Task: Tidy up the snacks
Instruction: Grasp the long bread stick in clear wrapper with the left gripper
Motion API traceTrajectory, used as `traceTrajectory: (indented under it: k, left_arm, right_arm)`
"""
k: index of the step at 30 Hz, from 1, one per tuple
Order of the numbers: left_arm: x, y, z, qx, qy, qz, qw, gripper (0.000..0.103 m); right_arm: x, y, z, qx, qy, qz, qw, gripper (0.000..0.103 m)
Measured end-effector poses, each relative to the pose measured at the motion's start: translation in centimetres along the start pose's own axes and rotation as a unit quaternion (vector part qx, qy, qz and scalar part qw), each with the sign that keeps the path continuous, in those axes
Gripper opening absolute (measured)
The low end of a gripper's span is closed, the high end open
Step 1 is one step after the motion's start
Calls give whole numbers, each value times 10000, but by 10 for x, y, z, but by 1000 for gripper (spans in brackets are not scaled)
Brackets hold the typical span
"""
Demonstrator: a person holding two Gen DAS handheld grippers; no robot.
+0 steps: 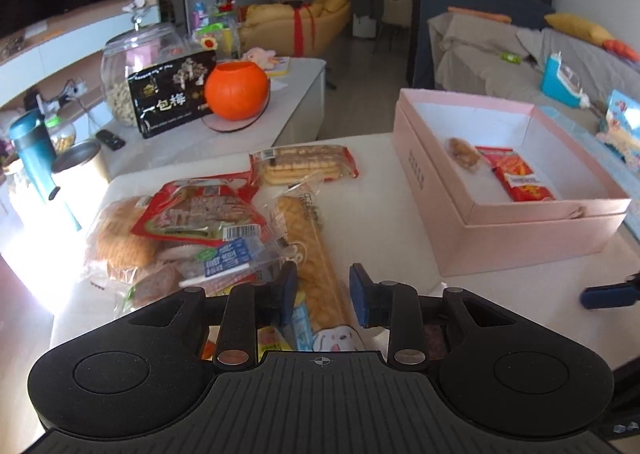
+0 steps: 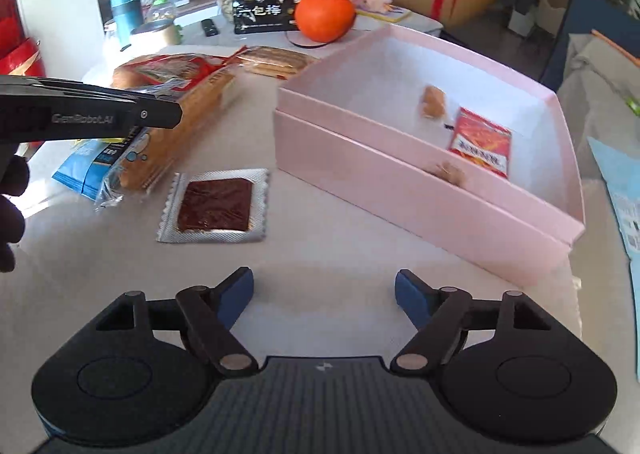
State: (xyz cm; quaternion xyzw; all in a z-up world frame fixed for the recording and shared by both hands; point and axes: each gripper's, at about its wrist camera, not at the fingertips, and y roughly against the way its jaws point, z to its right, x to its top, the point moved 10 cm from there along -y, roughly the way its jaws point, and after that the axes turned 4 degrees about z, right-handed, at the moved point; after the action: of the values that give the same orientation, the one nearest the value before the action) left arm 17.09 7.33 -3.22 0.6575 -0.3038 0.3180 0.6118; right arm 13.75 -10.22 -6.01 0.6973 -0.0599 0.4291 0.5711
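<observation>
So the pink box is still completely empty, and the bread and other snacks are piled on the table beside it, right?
Not quite. The pink box is not empty: the right wrist view shows a red snack packet and two small brownish snacks already inside it. The rest holds: the long bread and the other snacks lie on the table beside the box.

The white surface (image 2: 340, 254) carries a pink box (image 2: 400, 190) toward its right edge. Toward the left edge lies a heap of snack packets: a long bread loaf in clear wrap (image 1: 316, 254), a red packet (image 1: 192, 214) resting on a bagged round bun (image 1: 120, 238), and a biscuit pack (image 1: 304, 164) near the far edge. A silver-edged packet with a dark brown slab (image 2: 216, 206) lies alone between the heap and the box.
</observation>
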Motion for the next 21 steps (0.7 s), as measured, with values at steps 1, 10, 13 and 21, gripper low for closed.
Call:
traceTrajectory:
  k: [1, 10, 13, 21]
  left_arm:
    - [-1, -6, 1, 79, -124, -56, 9999, 40]
    - [-24, 20, 0, -235, -67, -168, 9996, 37]
    - [-40, 41, 1, -539, 149, -195, 9982, 35]
    - [-83, 83, -13, -887, 985, -299, 9907, 39]
  right_arm:
    - [-6, 2, 6, 38, -174, 31, 9998, 85]
    - [-23, 6, 11, -198, -482, 666, 9964, 99]
    - [-20, 2, 8, -242, -567, 621, 9962, 102]
    - [-12, 6, -13, 284, -364, 224, 9987, 96]
